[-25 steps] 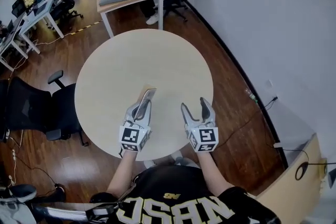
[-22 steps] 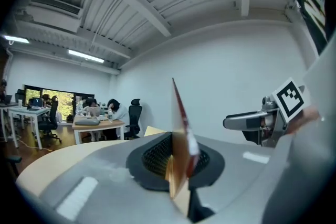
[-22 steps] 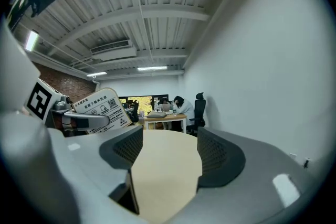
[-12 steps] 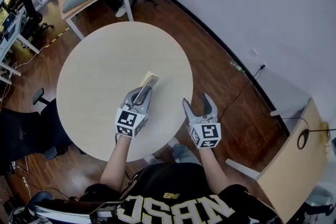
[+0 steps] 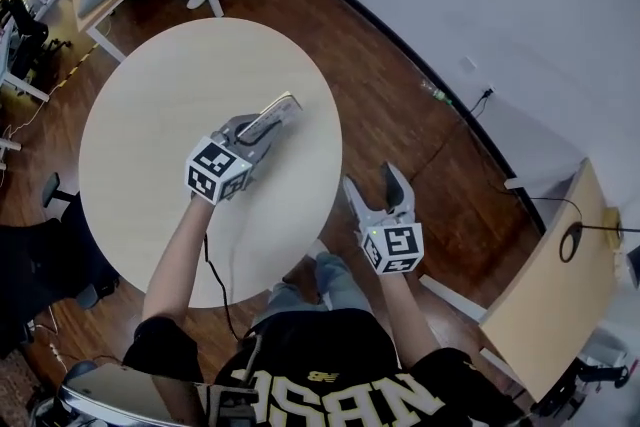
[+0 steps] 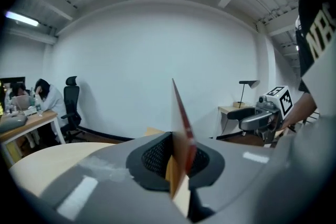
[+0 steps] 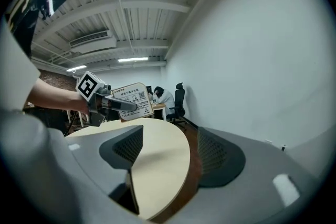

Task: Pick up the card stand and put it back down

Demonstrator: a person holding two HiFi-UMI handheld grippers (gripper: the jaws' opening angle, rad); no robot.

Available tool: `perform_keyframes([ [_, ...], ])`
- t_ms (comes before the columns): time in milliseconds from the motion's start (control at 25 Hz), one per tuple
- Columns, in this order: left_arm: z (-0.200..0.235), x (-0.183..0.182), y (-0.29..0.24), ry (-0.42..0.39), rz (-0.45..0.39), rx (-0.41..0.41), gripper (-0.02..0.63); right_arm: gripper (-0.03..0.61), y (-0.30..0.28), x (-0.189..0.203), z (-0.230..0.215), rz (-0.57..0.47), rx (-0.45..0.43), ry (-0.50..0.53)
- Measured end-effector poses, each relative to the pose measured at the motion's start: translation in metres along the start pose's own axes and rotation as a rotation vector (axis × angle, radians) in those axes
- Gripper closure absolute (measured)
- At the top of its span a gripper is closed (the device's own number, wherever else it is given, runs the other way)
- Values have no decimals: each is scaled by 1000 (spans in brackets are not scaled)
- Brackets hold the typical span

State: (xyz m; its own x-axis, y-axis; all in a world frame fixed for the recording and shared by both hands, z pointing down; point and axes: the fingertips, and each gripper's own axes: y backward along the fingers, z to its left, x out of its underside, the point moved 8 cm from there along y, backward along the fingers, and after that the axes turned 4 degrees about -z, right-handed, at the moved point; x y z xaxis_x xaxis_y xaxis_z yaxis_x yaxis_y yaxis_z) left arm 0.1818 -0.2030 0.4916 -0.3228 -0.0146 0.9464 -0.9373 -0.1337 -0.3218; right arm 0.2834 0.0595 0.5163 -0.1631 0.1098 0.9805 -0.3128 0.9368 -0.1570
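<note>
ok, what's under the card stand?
Only bare tabletop shows below the card stand, which the left gripper clamps. The jaws cover its lower end, so any contact is unclear.

Light is even and fairly bright, from ceiling strips [image 7: 134, 60] visible in both gripper views; the white wall [image 6: 157, 50] glows without glare. Shadows on the desk [image 5: 150, 105] are faint and soft. The head view is sharp. Both gripper views bulge and fall to black at the corners; the close jaws and card stand [image 6: 181, 123] blur.
</note>
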Motion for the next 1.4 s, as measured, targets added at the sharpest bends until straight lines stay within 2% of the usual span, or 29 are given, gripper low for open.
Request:
perform_keyframes([
  [280, 44, 9, -58, 68, 119, 176, 595, 261, -21, 11, -29, 21, 3, -34],
  [520, 64, 55, -121, 137, 150, 283, 595, 261, -42, 34, -46, 66, -10, -57],
  [840, 70, 118, -180, 73, 271, 432, 595, 261, -56, 67, -53, 86, -18, -54],
  [1000, 71, 138, -196, 35, 295, 503, 595, 261, -58, 86, -53, 103, -21, -54],
  [1120, 71, 144, -206, 13, 311, 513, 594, 261, -55, 97, -56, 104, -19, -61],
  [1280, 71, 149, -213, -10, 326, 459, 575, 260, -49, 105, -61, 109, -28, -50],
  [1400, 79, 143, -210, 6, 315, 394, 402, 261, -51, 99, -64, 88, -45, -32],
])
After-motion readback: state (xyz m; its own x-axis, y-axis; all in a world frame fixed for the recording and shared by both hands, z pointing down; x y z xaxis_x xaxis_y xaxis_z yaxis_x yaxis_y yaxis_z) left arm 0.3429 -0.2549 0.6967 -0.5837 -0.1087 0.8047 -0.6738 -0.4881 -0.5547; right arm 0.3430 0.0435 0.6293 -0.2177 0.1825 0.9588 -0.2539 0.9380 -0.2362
